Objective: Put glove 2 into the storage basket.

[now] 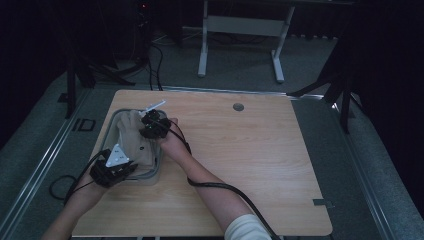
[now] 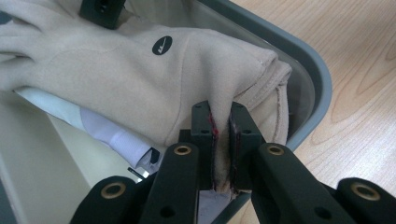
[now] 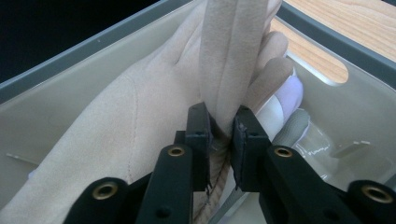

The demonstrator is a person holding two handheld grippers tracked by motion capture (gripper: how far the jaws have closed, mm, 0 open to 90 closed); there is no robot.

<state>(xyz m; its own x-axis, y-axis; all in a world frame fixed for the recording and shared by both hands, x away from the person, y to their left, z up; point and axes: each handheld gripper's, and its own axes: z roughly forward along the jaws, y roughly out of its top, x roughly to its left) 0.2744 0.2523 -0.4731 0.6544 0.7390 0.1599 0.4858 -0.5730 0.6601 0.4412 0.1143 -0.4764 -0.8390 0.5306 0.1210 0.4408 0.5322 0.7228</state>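
Observation:
A beige fleece glove lies in a clear tub with a grey rim at the table's left. My left gripper is at the tub's near end, shut on a fold of the glove's cuff. The glove carries a small black oval logo. My right gripper is over the tub's far right side, shut on a pinched ridge of the glove near its fingers. White and pale items lie under the glove; what they are I cannot tell.
The tub's grey rim borders bare wooden tabletop to the right. A round grommet sits near the table's far edge. A white desk frame stands on the floor beyond. Cables trail from both grippers.

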